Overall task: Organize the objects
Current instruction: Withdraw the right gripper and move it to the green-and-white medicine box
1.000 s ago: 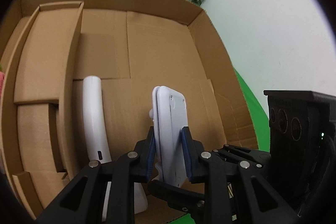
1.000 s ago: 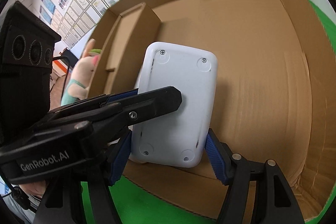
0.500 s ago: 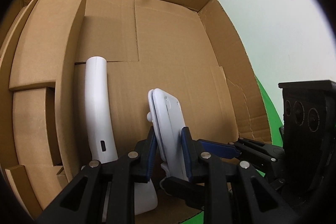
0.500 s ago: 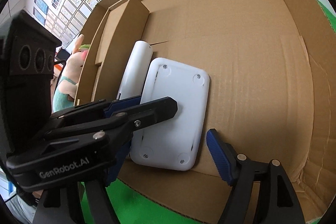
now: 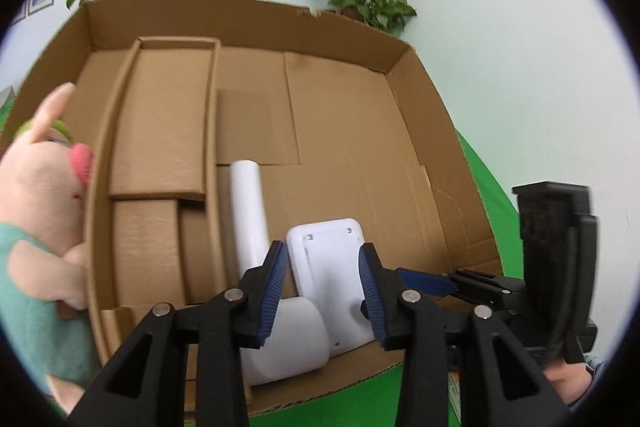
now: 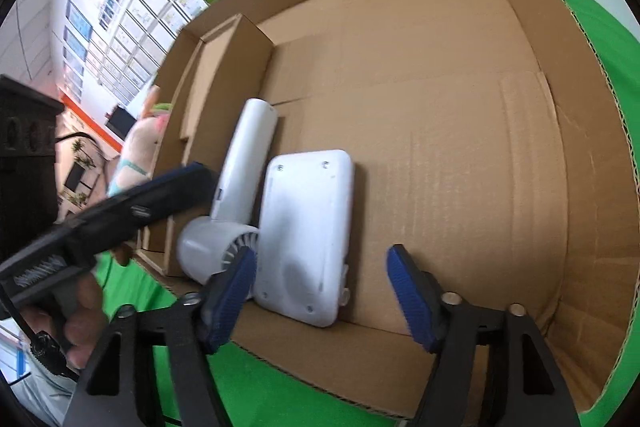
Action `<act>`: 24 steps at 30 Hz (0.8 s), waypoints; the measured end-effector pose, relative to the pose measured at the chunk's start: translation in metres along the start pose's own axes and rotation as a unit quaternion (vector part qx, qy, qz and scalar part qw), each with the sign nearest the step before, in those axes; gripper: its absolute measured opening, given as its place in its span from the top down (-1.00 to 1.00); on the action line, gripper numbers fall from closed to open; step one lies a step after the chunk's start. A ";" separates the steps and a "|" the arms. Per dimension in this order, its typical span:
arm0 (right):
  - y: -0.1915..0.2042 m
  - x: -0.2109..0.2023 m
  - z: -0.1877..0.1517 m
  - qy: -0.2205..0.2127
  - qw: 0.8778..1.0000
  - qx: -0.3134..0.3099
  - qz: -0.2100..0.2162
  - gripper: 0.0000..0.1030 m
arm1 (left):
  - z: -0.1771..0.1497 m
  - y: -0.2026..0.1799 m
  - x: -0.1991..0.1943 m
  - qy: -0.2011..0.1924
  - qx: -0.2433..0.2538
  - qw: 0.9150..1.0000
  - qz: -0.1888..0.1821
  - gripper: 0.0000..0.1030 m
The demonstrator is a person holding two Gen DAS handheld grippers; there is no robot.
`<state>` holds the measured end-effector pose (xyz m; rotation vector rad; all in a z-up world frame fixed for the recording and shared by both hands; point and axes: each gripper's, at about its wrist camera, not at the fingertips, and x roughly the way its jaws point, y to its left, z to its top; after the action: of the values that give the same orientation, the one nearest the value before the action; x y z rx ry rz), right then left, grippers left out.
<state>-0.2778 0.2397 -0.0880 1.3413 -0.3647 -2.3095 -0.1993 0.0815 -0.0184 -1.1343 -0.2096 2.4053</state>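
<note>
Box (image 6: 440, 131): white device (image 6: 304, 235) lies flat beside hairdryer (image 6: 240, 183).
Left claw (image 5: 324, 287): just opened, clear of device.
Right claw (image 6: 320, 291): closing, parted, holding nothing.

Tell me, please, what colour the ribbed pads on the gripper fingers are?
Blue ribbed pads on black fingers, clearest in the right wrist view.
</note>
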 end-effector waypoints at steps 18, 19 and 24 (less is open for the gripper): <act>0.017 0.013 -0.003 0.003 0.999 -0.022 -0.044 0.17 | -0.018 0.012 -0.031 -0.074 0.023 0.995 0.055 0.28; 0.019 0.010 -0.003 -0.006 0.997 -0.028 -0.070 -0.02 | -0.019 0.010 -0.034 -0.081 0.030 0.994 0.066 0.15; 0.032 -0.022 -0.015 -0.082 0.987 -0.051 -0.128 -1.00 | -0.029 -0.004 -0.057 -0.149 0.054 0.979 0.128 -0.63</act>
<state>-0.2479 0.2227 -0.0649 1.2129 -0.1258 -2.6198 -0.1440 0.0564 0.0036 -0.7883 -0.0262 2.7741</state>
